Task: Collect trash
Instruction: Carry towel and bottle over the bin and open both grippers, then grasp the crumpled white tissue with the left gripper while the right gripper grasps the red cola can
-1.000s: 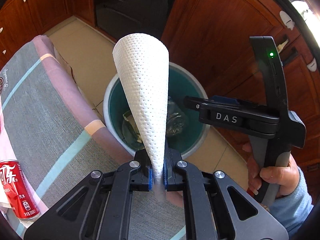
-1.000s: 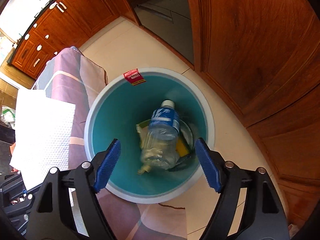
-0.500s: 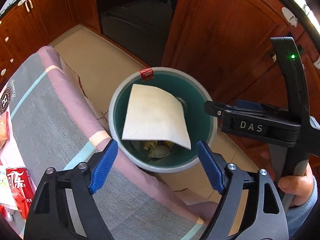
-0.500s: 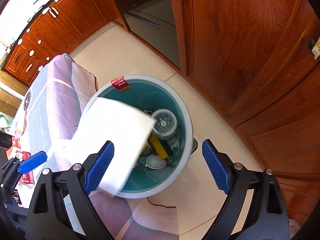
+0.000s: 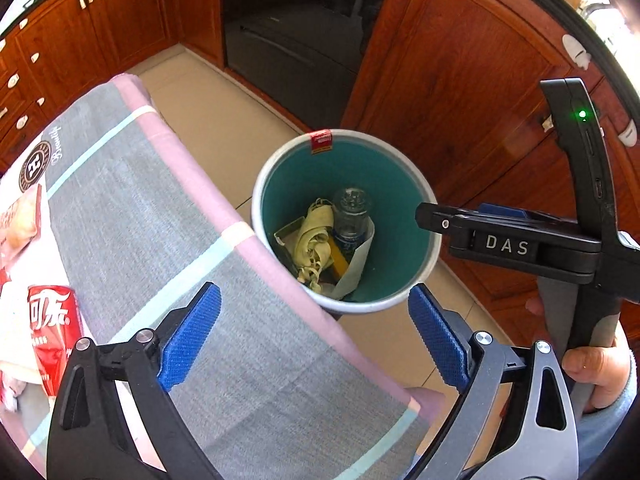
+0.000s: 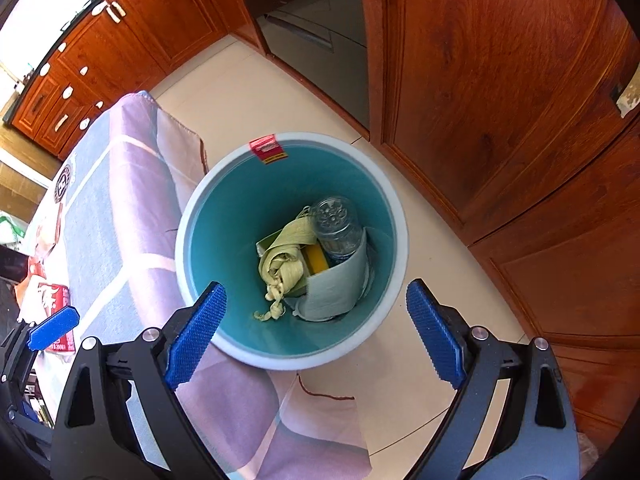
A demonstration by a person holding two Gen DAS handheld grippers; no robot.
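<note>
The grey-rimmed teal trash bin [image 5: 368,135] [image 6: 320,136] stands on the floor against the table's edge. Inside it lie a white paper towel [image 5: 358,264] [image 6: 340,284], a clear plastic bottle [image 5: 352,212] [image 6: 336,224] standing on end, and a yellowish husk-like wad [image 6: 284,256]. My left gripper [image 5: 314,292] hovers over the table edge and the bin's near rim, its jaws opening with nothing between them. Directly above the bin, my right gripper [image 6: 316,286] stands wide open and empty. A red cola can [image 5: 52,332] [image 6: 52,300] stands on the table.
The table wears a grey and pink cloth [image 5: 160,240], with a snack packet [image 5: 20,220] at its left. Wooden cabinets [image 5: 460,100] and a dark appliance [image 5: 300,48] ring the tiled floor [image 6: 240,92]. A hand [image 5: 592,368] holds the right gripper's handle.
The left gripper, shut on the paper towel a second ago, opened; the towel dropped into the bin. The bottle settled on end inside. Both grippers pulled back from the bin.
</note>
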